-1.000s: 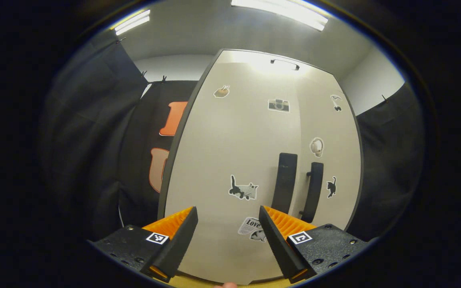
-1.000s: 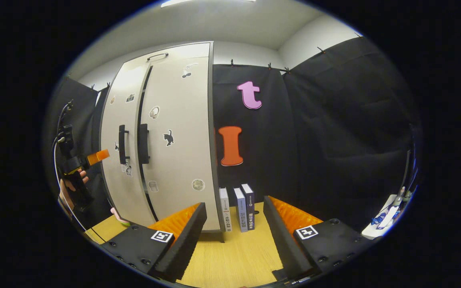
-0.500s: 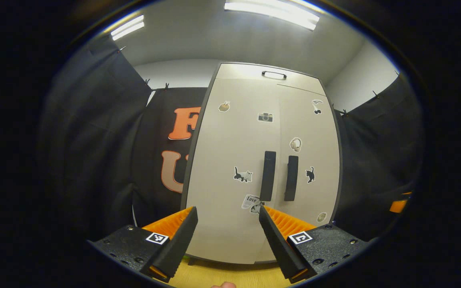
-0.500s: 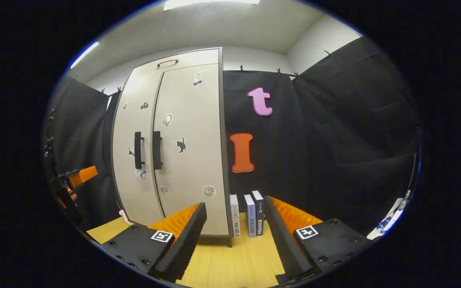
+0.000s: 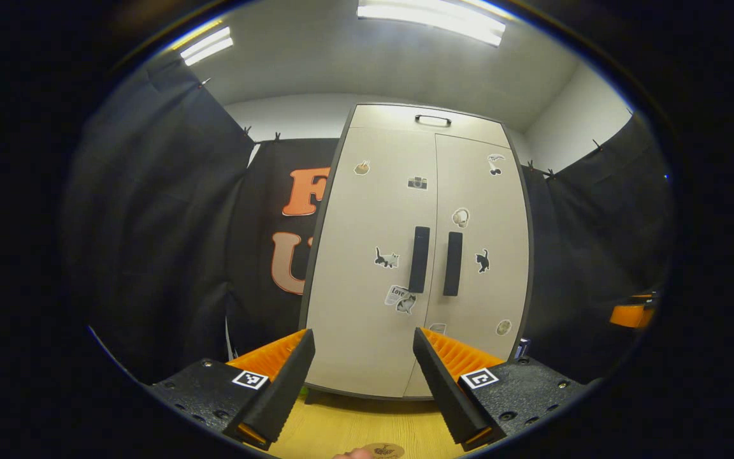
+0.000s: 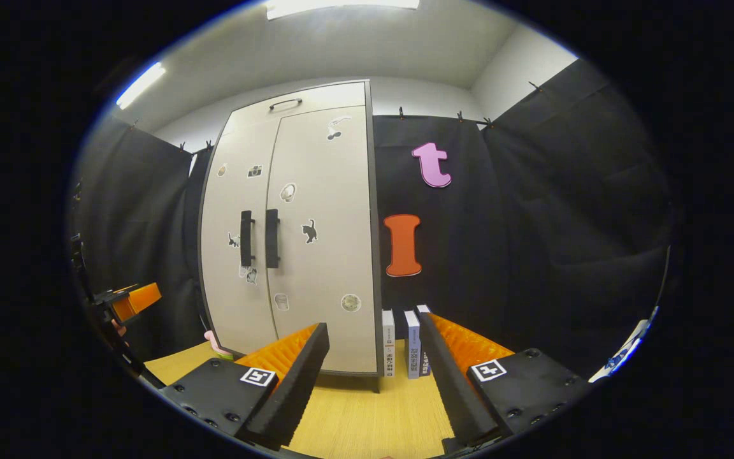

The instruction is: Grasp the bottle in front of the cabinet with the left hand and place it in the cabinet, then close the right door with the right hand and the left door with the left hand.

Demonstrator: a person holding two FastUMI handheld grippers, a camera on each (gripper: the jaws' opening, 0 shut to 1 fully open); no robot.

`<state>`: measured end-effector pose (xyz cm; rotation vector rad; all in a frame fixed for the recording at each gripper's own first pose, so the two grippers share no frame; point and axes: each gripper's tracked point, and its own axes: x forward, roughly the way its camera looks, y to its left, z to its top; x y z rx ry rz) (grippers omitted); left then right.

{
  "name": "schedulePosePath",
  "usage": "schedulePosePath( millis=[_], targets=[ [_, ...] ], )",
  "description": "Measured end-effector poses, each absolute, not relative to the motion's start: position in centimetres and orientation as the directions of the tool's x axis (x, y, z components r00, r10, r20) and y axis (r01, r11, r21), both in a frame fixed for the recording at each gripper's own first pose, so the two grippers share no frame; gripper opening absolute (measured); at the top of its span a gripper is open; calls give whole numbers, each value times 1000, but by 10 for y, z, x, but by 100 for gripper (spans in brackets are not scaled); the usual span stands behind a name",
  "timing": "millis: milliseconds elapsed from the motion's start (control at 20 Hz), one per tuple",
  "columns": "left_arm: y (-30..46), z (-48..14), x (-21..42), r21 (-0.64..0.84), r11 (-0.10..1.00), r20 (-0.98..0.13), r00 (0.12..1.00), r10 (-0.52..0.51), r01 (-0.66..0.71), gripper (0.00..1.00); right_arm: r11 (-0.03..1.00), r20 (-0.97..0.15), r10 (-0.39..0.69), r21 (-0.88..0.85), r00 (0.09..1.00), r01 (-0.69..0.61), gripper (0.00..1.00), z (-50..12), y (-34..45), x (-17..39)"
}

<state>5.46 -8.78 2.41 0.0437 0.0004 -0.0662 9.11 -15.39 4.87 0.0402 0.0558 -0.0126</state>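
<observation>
The cabinet point(image 5: 418, 255) fills the middle of the left gripper view, tall and pale, with both doors shut flush. In the right gripper view it stands left of centre. The left door point(image 5: 367, 268) and right door point(image 5: 478, 255) meet at a thin seam, each with a dark upright handle beside it, the left handle point(image 5: 419, 259) and the right handle point(image 5: 452, 263). Small stickers dot both doors. The bottle cannot be seen with the doors closed.

The table point(image 6: 367, 414) of light wood runs along the bottom of both views, under the cabinet.

Three books point(image 6: 405, 344) stand upright just right of the cabinet in the right gripper view, at lower centre.

The left gripper point(image 5: 362, 382) sits at the bottom of its view, fingers spread wide with nothing between them, well apart from the doors. The right gripper point(image 6: 373, 382) is likewise spread and empty, the cabinet's lower right corner and the books showing in the gap beyond.
</observation>
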Motion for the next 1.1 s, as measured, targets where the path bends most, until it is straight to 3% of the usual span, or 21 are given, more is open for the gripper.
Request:
schedulePosePath(
  millis=[600,1100],
  targets=[
    [-125,24,40,15,988,-9,989,-151,151,95,996,-79,-43,79,996,49,95,39,-168,72],
    [-124,19,36,2,988,-29,988,-153,153,95,994,-92,-41,95,995,50,95,36,-160,74]
  ],
)
